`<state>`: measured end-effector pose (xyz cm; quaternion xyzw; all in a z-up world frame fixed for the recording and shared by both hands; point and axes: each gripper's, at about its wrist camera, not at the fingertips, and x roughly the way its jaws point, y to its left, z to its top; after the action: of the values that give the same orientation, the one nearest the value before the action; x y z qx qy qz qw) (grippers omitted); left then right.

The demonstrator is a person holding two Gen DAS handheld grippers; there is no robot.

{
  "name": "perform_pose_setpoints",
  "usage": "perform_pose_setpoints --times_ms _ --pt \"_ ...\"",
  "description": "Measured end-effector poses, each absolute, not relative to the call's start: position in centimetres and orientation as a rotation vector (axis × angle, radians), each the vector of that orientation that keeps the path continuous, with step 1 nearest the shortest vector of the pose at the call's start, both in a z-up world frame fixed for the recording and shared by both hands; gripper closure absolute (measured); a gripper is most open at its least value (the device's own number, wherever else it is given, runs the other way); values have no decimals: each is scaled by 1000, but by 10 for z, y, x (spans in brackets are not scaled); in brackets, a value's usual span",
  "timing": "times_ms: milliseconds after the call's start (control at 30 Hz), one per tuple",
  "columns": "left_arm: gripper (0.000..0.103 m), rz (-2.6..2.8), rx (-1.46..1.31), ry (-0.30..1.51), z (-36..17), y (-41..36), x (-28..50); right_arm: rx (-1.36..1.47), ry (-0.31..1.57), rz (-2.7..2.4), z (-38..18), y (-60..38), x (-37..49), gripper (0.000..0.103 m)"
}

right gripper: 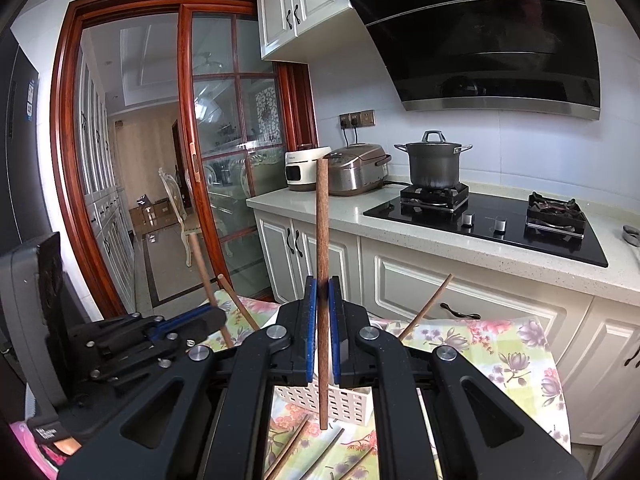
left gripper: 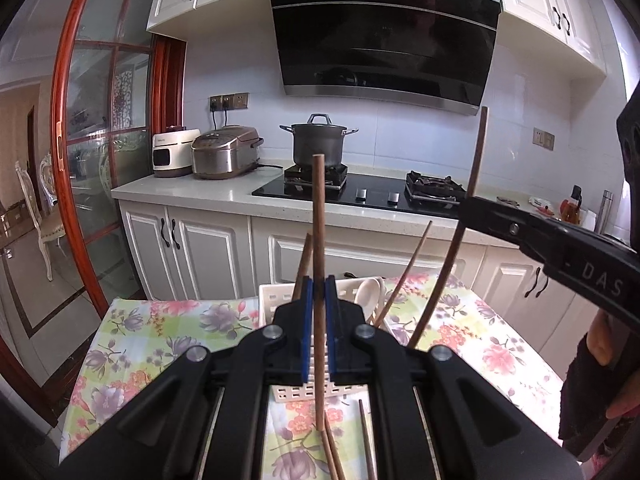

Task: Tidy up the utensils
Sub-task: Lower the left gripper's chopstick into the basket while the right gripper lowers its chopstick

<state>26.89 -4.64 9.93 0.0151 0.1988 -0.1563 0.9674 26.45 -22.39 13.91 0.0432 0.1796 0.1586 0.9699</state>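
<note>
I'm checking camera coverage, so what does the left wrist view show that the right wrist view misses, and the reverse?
Only the left wrist view shows the white spoon in the basket and bottles at the counter's far right. Only the right wrist view shows the room beyond the glass door. Both show each gripper shut on an upright chopstick: left gripper, right gripper, plus the pot on the stove.
</note>
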Motion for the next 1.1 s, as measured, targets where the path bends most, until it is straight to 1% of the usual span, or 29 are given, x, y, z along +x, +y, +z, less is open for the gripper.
perform_pose_setpoints --times_ms 333,600,867,1100 --pt "97 -311 91 442 132 -52 315 79 401 324 143 -223 297 97" --pt "97 -286 86 452 153 -38 355 103 428 326 146 -226 325 97" --pt "97 -289 88 398 176 -36 355 109 397 318 173 -234 338 97" --pt "97 -301 42 372 183 -32 349 103 386 304 172 -237 339 97"
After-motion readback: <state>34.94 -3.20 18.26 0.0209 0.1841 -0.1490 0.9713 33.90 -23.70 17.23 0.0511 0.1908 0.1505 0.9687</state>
